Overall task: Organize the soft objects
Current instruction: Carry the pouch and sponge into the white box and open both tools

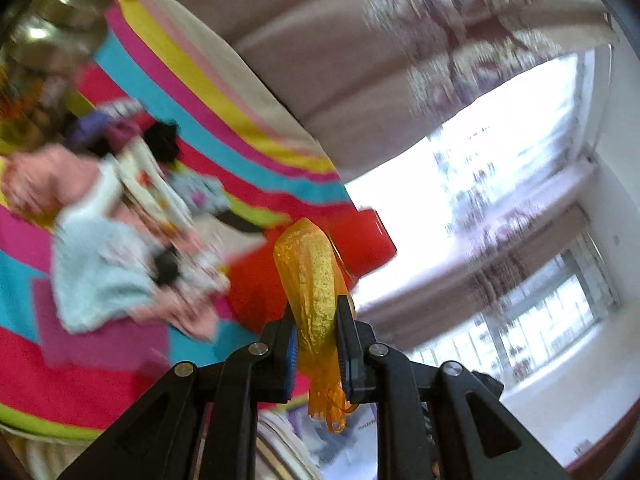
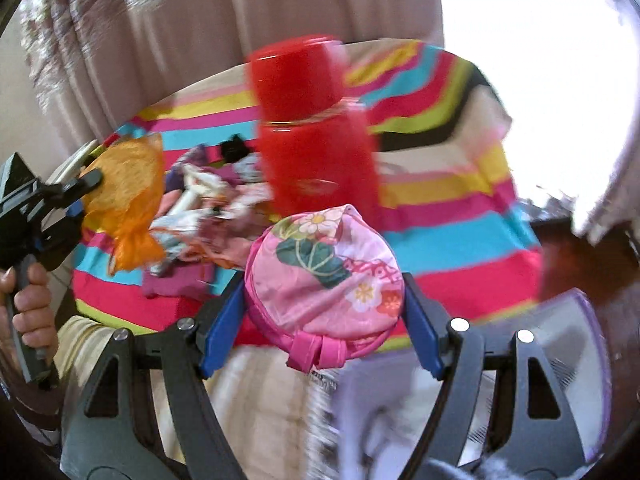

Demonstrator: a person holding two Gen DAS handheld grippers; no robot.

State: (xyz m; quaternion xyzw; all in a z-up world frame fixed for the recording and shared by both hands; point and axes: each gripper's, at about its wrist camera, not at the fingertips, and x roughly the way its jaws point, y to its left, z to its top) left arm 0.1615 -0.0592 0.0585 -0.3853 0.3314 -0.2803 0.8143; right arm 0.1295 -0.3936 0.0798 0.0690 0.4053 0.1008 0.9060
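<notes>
In the left wrist view my left gripper [image 1: 318,316] is shut on a sheer orange-gold pouch [image 1: 310,264], which sticks up between the blue pads. The right wrist view also shows that left gripper [image 2: 86,188] at the left edge with the orange pouch [image 2: 128,196]. My right gripper [image 2: 323,280] is shut on a round pink floral pouch [image 2: 320,272], its pads pressed on both sides. A blurred pile of soft clothes [image 2: 208,208] lies on the striped table cloth [image 2: 460,248]; the same pile [image 1: 120,232] shows in the left wrist view.
A red plastic container [image 2: 316,128] stands on the table behind the pink pouch, also seen as a red container [image 1: 360,248]. A metal pot [image 1: 60,28] sits at the far end. A white, purple-rimmed bin [image 2: 540,380] is below the table edge. Curtains and bright windows lie behind.
</notes>
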